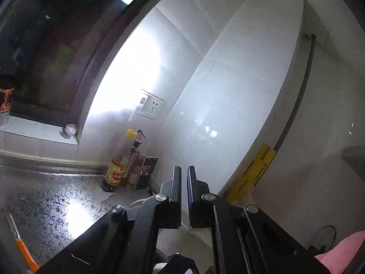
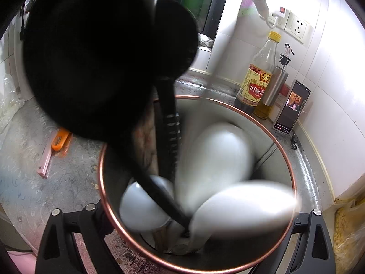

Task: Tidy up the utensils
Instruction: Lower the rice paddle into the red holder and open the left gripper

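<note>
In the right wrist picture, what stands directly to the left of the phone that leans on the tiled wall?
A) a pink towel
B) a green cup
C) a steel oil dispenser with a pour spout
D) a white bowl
C: the steel oil dispenser, with a black pour spout on top, stands between the yellow-capped bottle and the phone.

The left wrist camera looks along its gripper's fingers nearly level and rolled, from above the patterned countertop (image 1: 52, 205), toward the white tiled wall corner, with a dark window (image 1: 45, 52) to the left. The right wrist camera tilts steeply down from very close into a copper-rimmed steel container (image 2: 294, 173) that fills most of its frame. Both views share the same back corner: the yellow-capped vinegar bottle (image 1: 115, 169) (image 2: 257, 77), the steel oil dispenser (image 1: 134, 157) (image 2: 277, 82), the propped phone (image 1: 146, 173) (image 2: 293, 105), the wall socket (image 1: 152, 106) (image 2: 297, 28), and an orange-handled tool (image 1: 24, 253) (image 2: 59, 139) lying on the counter.
</note>
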`<state>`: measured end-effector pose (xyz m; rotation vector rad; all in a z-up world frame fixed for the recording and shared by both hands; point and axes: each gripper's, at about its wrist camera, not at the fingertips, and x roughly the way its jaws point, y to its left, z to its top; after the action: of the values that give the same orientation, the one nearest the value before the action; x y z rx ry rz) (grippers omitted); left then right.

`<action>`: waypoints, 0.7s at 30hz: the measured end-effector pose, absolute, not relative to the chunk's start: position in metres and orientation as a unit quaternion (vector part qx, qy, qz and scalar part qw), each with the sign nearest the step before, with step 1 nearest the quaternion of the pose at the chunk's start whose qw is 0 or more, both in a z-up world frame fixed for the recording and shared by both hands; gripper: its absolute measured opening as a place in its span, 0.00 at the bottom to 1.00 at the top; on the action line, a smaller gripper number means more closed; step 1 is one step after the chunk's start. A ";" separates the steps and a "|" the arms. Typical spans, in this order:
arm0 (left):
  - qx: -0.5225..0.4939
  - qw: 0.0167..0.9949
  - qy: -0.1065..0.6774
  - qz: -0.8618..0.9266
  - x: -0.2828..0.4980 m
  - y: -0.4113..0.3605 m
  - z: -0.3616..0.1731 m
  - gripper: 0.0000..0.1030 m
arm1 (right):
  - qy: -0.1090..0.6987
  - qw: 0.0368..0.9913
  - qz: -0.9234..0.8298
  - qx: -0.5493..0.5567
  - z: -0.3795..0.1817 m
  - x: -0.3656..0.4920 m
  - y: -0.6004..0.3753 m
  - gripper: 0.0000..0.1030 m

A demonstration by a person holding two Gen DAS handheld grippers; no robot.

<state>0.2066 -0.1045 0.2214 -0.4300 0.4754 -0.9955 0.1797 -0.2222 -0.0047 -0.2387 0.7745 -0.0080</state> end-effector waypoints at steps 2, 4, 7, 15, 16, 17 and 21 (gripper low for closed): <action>-0.197 0.831 0.231 -0.465 0.209 -0.106 0.219 0.04 | 0.377 0.919 -0.003 -0.117 -0.005 0.180 -0.222 0.93; -0.197 0.832 0.240 -0.460 0.209 -0.104 0.215 0.04 | 0.377 0.919 -0.002 -0.118 -0.005 0.180 -0.222 0.93; -0.199 0.840 0.248 -0.439 0.214 -0.097 0.207 0.04 | 0.377 0.919 -0.002 -0.118 -0.005 0.181 -0.221 0.94; -0.224 0.846 0.307 -0.373 0.234 -0.068 0.168 0.04 | 0.377 0.919 -0.003 -0.118 -0.004 0.181 -0.220 0.94; -0.226 0.849 0.313 -0.362 0.236 -0.064 0.164 0.04 | 0.377 0.919 -0.003 -0.118 -0.004 0.181 -0.220 0.94; -0.229 0.850 0.318 -0.351 0.236 -0.057 0.160 0.05 | 0.377 0.919 -0.003 -0.118 -0.004 0.181 -0.219 0.94; -0.252 0.857 0.354 -0.278 0.247 -0.024 0.133 0.24 | 0.376 0.919 -0.004 -0.118 -0.004 0.181 -0.219 0.94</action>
<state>0.2469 -0.0238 0.1329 -0.5298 0.7445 -0.5838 0.1813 -0.2189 -0.0043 -0.2429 0.7739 -0.0075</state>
